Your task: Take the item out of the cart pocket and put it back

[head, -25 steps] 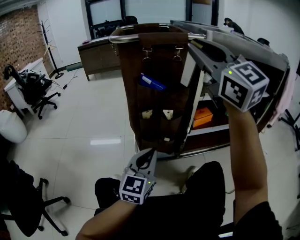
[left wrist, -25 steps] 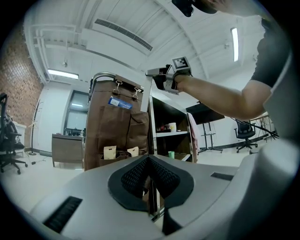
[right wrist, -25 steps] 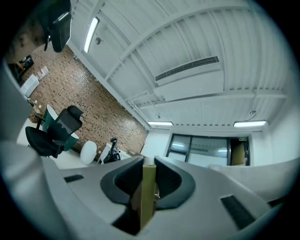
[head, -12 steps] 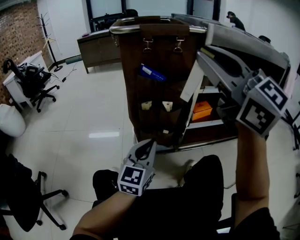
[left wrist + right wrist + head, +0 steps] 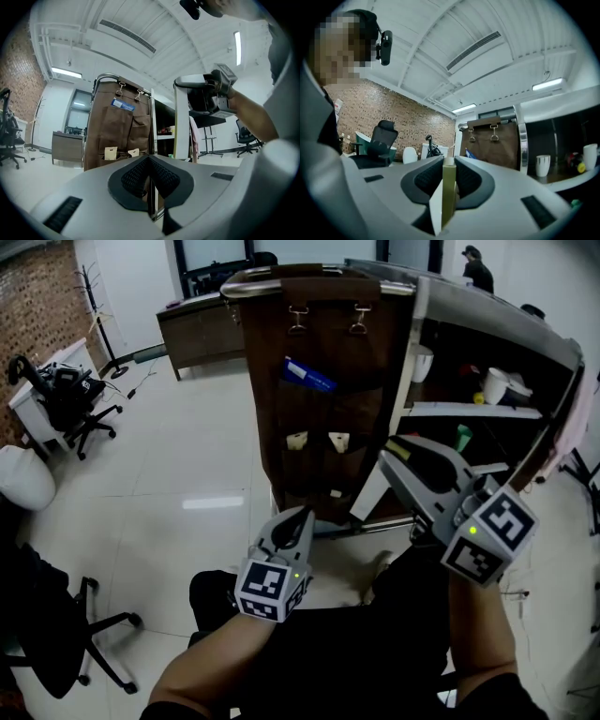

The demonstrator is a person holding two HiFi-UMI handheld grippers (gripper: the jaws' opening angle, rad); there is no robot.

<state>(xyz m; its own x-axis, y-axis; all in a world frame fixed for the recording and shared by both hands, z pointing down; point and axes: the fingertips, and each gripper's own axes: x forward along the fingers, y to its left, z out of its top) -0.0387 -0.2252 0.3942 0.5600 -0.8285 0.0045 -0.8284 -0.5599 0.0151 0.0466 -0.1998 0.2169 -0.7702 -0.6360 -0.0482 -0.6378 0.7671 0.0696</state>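
A brown hanging organizer (image 5: 319, 381) is clipped to the end of the cart, with a blue packet (image 5: 307, 376) sticking out of an upper pocket and small cream cards (image 5: 296, 440) in lower ones. My right gripper (image 5: 389, 461) is low at the right, in front of the cart, shut on a flat white box (image 5: 367, 499) that hangs below its tips. In the right gripper view the box (image 5: 448, 187) stands edge-on between the pads. My left gripper (image 5: 300, 518) is near my lap below the organizer, shut with nothing in it. The left gripper view shows the organizer (image 5: 117, 129) and the white box (image 5: 180, 123).
The cart's open shelves (image 5: 469, 412) hold white cups (image 5: 495, 385) and a green bottle. Black office chairs (image 5: 70, 404) and a white desk stand on the left, with another chair (image 5: 56, 643) beside me. A dark counter (image 5: 192, 329) and a person (image 5: 476, 268) are at the back.
My right gripper has come down from beside the cart's top to low in front of the shelves, carrying the white box. The left gripper has stayed nearly still.
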